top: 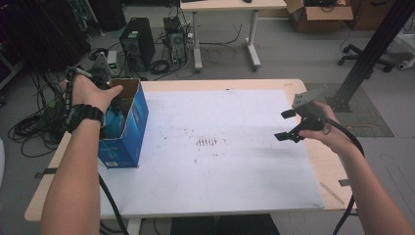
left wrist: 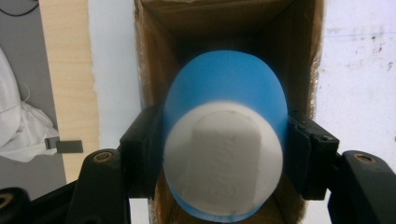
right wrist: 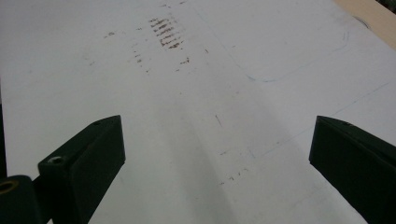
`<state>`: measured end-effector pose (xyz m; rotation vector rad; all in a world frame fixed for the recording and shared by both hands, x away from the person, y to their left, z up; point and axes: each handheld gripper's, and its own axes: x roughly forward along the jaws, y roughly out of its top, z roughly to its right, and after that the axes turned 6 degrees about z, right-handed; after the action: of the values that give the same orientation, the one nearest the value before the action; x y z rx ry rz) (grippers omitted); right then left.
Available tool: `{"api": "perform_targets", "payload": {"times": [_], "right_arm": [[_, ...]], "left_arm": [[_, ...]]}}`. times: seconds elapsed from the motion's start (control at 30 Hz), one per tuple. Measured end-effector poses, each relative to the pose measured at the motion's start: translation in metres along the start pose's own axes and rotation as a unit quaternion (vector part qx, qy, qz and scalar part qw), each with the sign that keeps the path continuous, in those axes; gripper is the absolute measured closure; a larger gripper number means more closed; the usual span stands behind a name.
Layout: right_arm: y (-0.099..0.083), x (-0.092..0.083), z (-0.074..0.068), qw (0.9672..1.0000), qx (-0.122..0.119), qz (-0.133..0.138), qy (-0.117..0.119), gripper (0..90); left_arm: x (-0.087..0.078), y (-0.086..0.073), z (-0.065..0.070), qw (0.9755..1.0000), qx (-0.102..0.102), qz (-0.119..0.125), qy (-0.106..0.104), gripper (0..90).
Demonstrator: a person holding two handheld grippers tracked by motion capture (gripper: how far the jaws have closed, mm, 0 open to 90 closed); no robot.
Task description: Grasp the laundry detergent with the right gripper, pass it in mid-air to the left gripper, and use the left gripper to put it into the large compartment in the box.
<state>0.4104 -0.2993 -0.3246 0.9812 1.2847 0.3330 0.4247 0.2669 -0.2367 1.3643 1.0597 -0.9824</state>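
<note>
An open blue cardboard box (top: pixel 131 131) stands on the table's left side. My left gripper (top: pixel 110 104) reaches down into its open top under the person's hand. In the left gripper view, that gripper (left wrist: pixel 224 149) is shut on a blue round container (left wrist: pixel 229 84) with a white end (left wrist: pixel 224 158), held between the box's brown inner walls (left wrist: pixel 154 70). My right gripper (top: pixel 287 125) hovers open over the right part of the white sheet (top: pixel 230 161). In the right gripper view its jaws (right wrist: pixel 217 154) stand wide apart with nothing between them.
The white sheet (right wrist: pixel 196 84) carries dark smudges (top: pixel 206 142) near its middle. Bare wooden table edge (top: pixel 329 172) shows to the right. On the floor behind are a computer tower (top: pixel 138 41), cables (top: pixel 29 129), another desk (top: pixel 230 6) and a black post (top: pixel 372 49).
</note>
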Motion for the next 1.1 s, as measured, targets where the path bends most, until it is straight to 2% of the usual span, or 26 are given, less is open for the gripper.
{"api": "perform_targets", "payload": {"times": [0.4,0.67,1.1], "right_arm": [[-0.003,0.0,0.0,1.0,0.005,0.002,0.002,3.5],[-0.005,0.0,0.001,1.0,0.007,0.001,0.002,3.5],[-0.006,0.001,0.001,1.0,0.008,0.001,0.003,3.5]], "left_arm": [[0.018,-0.004,0.004,0.9999,0.005,-0.01,-0.001,38.1],[0.024,-0.006,0.002,0.9998,0.005,-0.017,0.004,38.0],[0.029,-0.007,0.004,0.9998,0.008,-0.015,0.005,37.8]]}}
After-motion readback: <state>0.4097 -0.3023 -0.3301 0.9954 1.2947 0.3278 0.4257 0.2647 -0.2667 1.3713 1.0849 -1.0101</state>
